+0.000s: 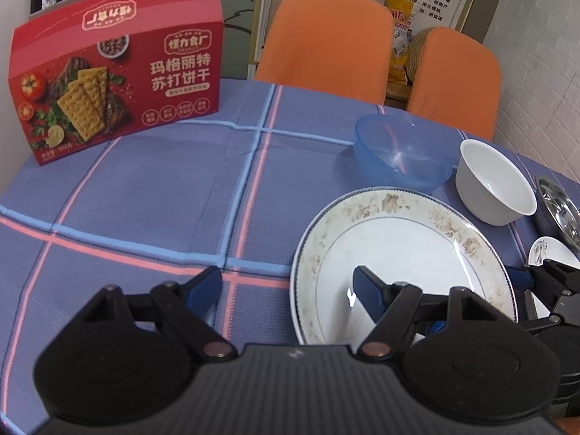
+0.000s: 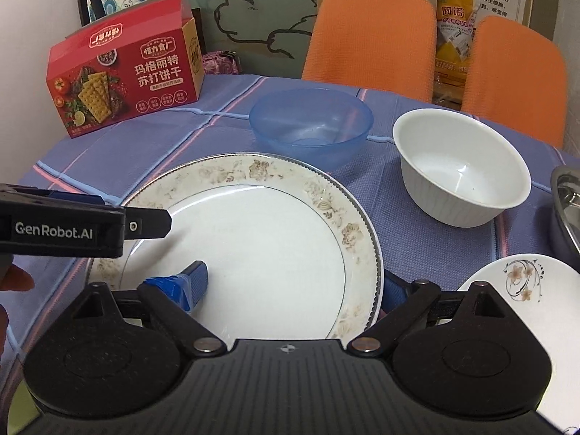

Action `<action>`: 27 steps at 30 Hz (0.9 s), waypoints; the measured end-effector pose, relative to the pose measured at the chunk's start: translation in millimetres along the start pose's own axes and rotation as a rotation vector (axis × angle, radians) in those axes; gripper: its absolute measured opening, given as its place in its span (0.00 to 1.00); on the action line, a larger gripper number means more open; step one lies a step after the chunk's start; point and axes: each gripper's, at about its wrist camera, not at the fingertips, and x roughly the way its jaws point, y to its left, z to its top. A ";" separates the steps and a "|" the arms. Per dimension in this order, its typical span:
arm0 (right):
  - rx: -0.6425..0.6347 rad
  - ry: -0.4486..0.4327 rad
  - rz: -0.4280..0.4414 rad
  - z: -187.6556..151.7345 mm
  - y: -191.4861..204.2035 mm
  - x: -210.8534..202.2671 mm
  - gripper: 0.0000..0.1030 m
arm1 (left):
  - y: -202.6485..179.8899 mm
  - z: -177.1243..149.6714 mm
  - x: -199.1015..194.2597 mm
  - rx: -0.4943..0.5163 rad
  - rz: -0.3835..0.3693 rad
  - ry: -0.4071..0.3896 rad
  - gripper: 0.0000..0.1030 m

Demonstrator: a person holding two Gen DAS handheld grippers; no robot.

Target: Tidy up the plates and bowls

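Observation:
A large white plate with a brown floral rim (image 1: 398, 253) (image 2: 261, 239) lies on the blue checked tablecloth. My left gripper (image 1: 286, 286) is open, its jaws straddling the plate's left rim, one finger over the plate and one over the cloth. My right gripper (image 2: 293, 286) is open and straddles the plate's right rim; whether the fingers touch the plate I cannot tell. Behind the plate stand a blue plastic bowl (image 1: 402, 152) (image 2: 311, 123) and a white ribbed bowl (image 1: 493, 185) (image 2: 460, 170). A small flowered plate (image 2: 525, 290) (image 1: 551, 250) lies at the right.
A red cracker box (image 1: 116, 87) (image 2: 123, 76) stands at the table's back left. A steel dish (image 1: 560, 206) (image 2: 565, 210) sits at the right edge. Two orange chairs (image 1: 326, 36) (image 2: 369, 36) stand behind the table.

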 end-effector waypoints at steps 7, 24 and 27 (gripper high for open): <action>0.038 0.014 -0.001 5.3 3.6 2.4 0.80 | -0.6 -1.8 5.1 -0.017 0.000 0.010 0.70; -0.015 -0.019 0.014 -10.2 3.6 -6.1 0.82 | -10.2 -9.9 4.7 0.044 0.023 -0.018 0.68; -0.051 -0.045 0.063 -17.9 5.6 -9.3 0.82 | -13.7 -11.7 3.0 0.051 0.031 -0.030 0.65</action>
